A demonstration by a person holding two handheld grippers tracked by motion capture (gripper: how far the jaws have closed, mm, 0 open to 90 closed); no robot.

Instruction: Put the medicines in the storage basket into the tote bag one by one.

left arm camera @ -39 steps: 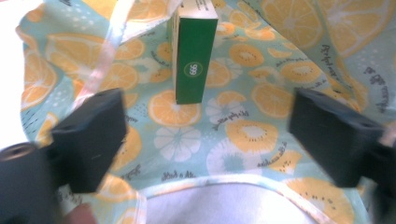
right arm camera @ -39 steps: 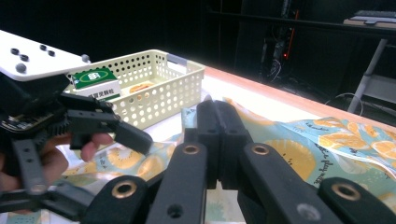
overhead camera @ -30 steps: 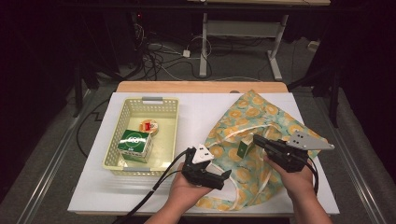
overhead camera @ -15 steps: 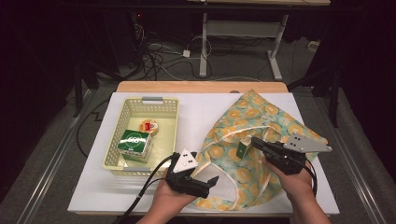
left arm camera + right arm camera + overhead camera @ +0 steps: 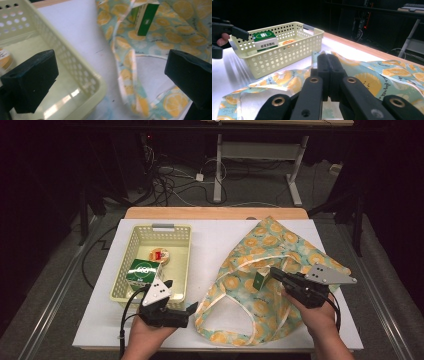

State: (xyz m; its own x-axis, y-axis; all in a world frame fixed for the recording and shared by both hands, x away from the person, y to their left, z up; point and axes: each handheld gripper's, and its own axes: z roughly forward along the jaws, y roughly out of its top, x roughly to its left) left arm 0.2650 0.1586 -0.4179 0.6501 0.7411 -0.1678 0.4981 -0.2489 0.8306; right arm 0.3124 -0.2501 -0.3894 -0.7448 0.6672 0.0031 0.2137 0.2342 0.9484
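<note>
The left gripper [image 5: 191, 309], jaws apart and empty, has swung from the lemon-print bag [image 5: 270, 285] toward the basket [image 5: 131, 270] holding a green box [image 5: 142, 271], while the right gripper [image 5: 272, 272] stays pinched shut at the bag's rim.

**My two black grippers**

My left gripper [image 5: 192, 309] and right gripper [image 5: 272, 272] are black with blocky jaws; each carries a grey three-cornered plate with small dark dots, brass-ringed screws and a trailing black cable
</note>
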